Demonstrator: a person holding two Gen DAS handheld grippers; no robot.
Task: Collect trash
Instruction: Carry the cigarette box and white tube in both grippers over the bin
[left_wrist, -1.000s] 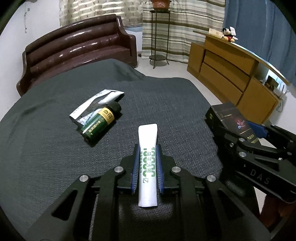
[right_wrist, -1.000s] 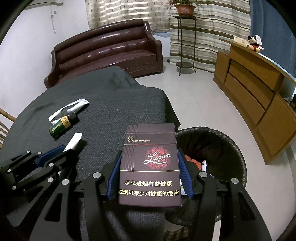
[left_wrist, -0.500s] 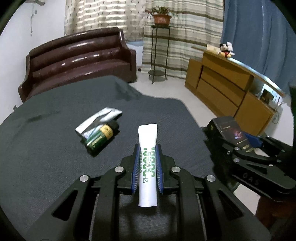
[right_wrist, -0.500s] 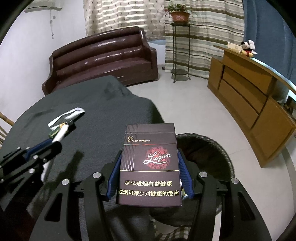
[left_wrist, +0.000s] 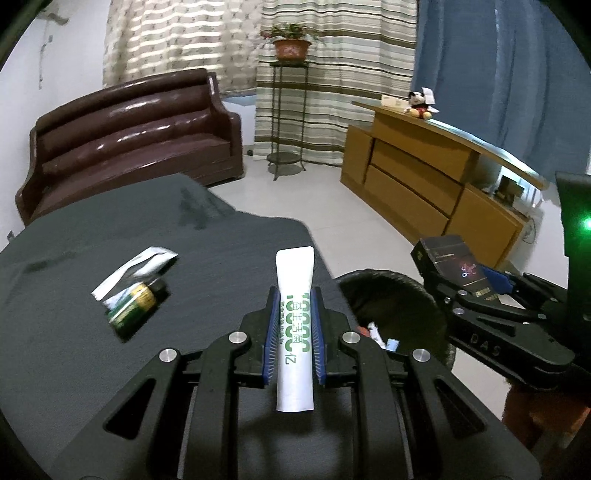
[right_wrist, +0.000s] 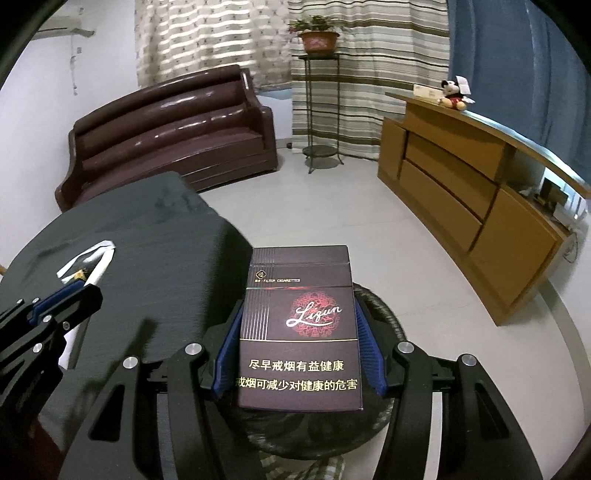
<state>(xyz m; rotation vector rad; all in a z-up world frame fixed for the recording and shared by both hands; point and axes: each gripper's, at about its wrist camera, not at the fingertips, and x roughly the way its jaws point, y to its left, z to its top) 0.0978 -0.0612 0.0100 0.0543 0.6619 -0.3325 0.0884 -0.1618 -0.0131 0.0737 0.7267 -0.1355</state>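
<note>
A white sachet (left_wrist: 295, 325) with green print is being pinched upright between the blue pads of the left gripper (left_wrist: 294, 295), jaws nearly together. A dark cigarette pack (right_wrist: 300, 328) is being clamped flat between the pads of the right gripper (right_wrist: 301, 314), jaws about half spread. Both are being held near the black bin (left_wrist: 388, 291), which is being seen just beside the edge of the dark-clothed table (left_wrist: 110, 369). A small green bottle (left_wrist: 133, 306) and a silver wrapper (left_wrist: 136, 266) are being left lying, touching, on the table.
</note>
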